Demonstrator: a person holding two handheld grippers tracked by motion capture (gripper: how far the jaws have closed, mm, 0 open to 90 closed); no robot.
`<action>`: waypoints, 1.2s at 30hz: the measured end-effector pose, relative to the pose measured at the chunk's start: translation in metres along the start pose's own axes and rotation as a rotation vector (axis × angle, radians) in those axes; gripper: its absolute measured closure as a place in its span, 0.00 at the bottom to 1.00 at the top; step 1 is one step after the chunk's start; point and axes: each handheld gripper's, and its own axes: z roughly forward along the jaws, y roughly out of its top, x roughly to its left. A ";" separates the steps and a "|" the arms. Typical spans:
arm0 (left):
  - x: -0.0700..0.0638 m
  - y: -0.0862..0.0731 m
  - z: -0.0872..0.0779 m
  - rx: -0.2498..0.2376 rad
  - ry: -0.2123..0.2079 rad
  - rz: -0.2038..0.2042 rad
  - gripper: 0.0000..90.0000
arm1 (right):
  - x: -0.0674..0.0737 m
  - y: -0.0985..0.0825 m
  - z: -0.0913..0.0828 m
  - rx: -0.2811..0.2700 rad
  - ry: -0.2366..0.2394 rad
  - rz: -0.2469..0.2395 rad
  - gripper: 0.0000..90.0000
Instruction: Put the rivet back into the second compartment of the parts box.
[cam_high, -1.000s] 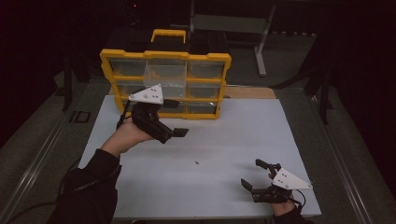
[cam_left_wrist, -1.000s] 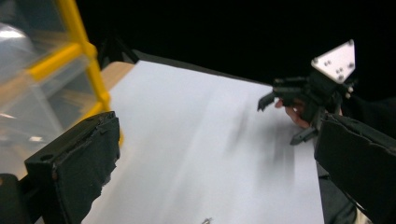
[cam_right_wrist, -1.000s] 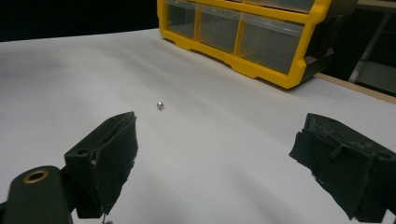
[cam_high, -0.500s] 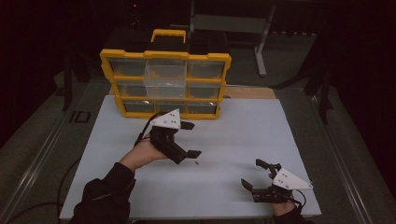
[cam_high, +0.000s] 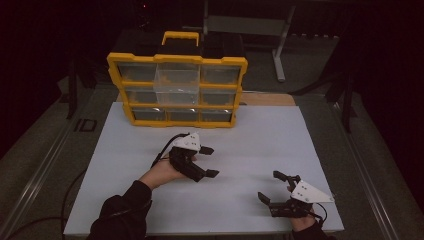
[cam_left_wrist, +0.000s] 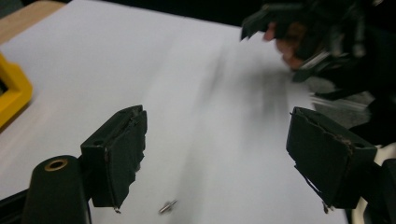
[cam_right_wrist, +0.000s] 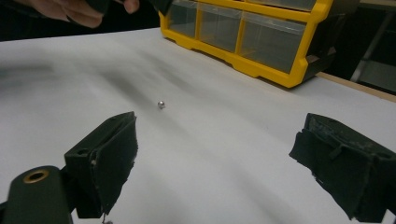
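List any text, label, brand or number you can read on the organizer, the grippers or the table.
None can be read.
The yellow organizer shows no legible label on its frame or clear drawers.
The left gripper and right gripper carry no readable marking.
The white table is unprinted.

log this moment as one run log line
left gripper: jaws closing, empty, over small screw | right gripper: open, empty | organizer: middle drawer pulled out

Dark room, grey floor (cam_high: 320, 75), metal bench frame (cam_high: 245, 25) behind table.
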 end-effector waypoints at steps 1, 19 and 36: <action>0.001 -0.003 0.002 0.001 0.001 -0.005 0.22 | 0.000 0.000 0.000 0.000 0.000 0.000 0.13; 0.020 -0.038 0.030 0.107 0.044 -0.043 0.47 | 0.000 0.000 0.000 0.000 0.005 0.004 0.13; 0.024 -0.054 0.058 0.237 0.069 0.002 0.71 | -0.001 -0.001 0.000 0.002 0.007 0.005 0.13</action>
